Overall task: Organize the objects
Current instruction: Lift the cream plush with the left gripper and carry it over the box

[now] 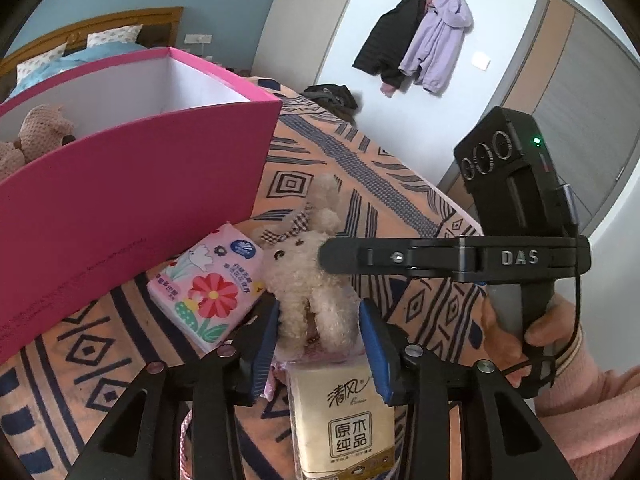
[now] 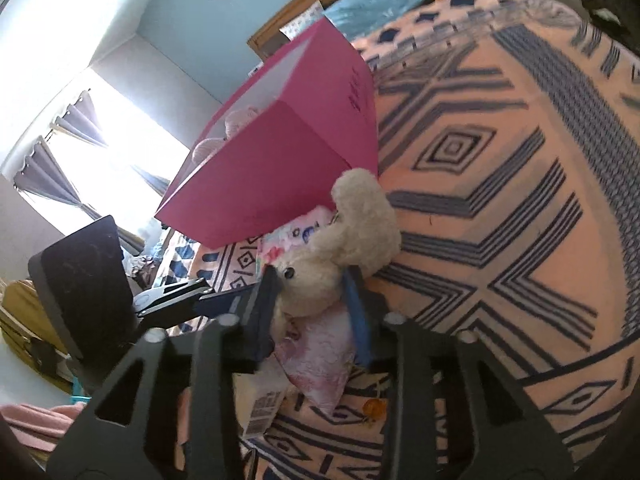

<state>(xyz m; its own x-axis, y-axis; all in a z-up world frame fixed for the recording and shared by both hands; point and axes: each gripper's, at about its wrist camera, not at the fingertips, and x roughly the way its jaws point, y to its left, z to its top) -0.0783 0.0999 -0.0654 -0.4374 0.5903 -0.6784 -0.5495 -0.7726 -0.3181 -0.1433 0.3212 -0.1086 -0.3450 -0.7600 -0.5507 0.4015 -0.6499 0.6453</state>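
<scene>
On a bed [image 1: 400,184] with a patterned blanket, the cream plush bunny [image 1: 308,280] sits between both claws: left claw [image 1: 320,344] released around it, right claw [image 2: 312,312] apparently gripping it, the pink box [image 1: 132,200] just ahead for storing.

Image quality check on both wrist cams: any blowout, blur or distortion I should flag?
Left wrist view: evenly lit and sharp, text on the yellow tissue pack legible; fisheye bows the pink box edges. Right wrist view: window blown out to white, the patterned bedspread smeared by motion blur toward the far edge, the cream plush toy somewhat soft, horizon heavily tilted.
</scene>
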